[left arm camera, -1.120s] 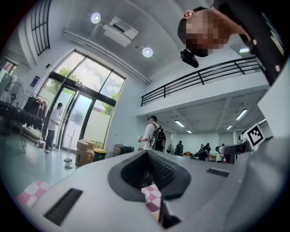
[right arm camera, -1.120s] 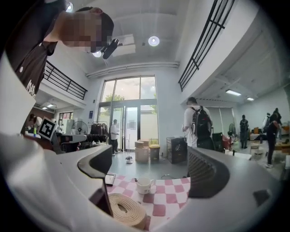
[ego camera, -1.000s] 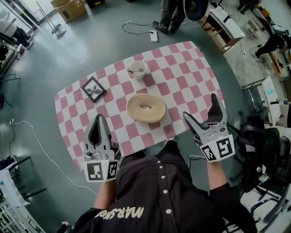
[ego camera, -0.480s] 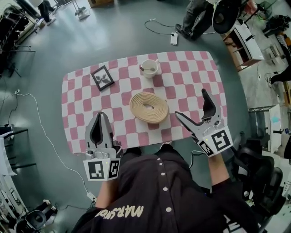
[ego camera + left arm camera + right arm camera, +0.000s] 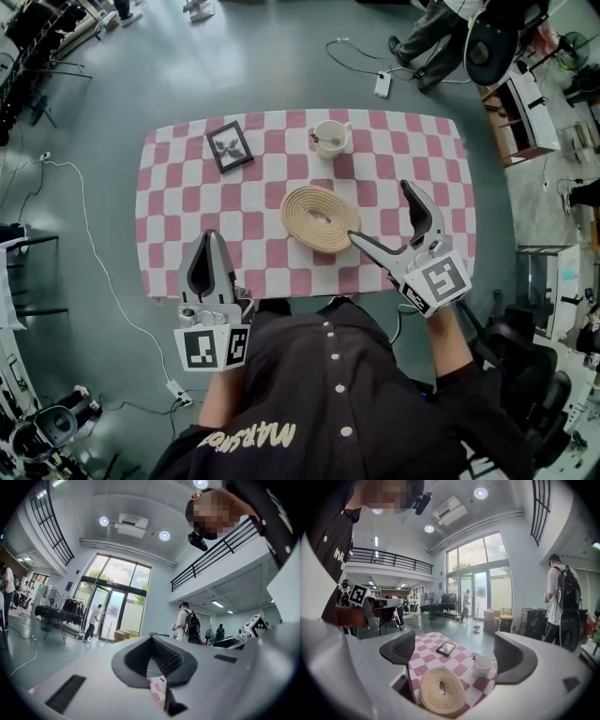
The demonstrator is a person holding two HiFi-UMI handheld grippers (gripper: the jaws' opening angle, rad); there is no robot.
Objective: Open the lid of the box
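Note:
A round woven rope box with its lid on sits in the middle of the pink-checked table. The right gripper view looks down on the box, low between the jaws. My right gripper is open just right of the box, one fingertip close to its near-right edge. In its own view the right gripper holds nothing. My left gripper hovers shut at the table's near edge, left of the box. Seen from its own camera, the left gripper is tilted upward at the room.
A white cup with a spoon stands behind the box, also seen as the cup. A small black picture frame lies at the back left, the frame. People stand beyond the table; cables run over the floor.
My right gripper has moved left, closer to the box's right side, still open. The head camera has shifted, so the table sits more squarely in view. The left gripper has barely moved.

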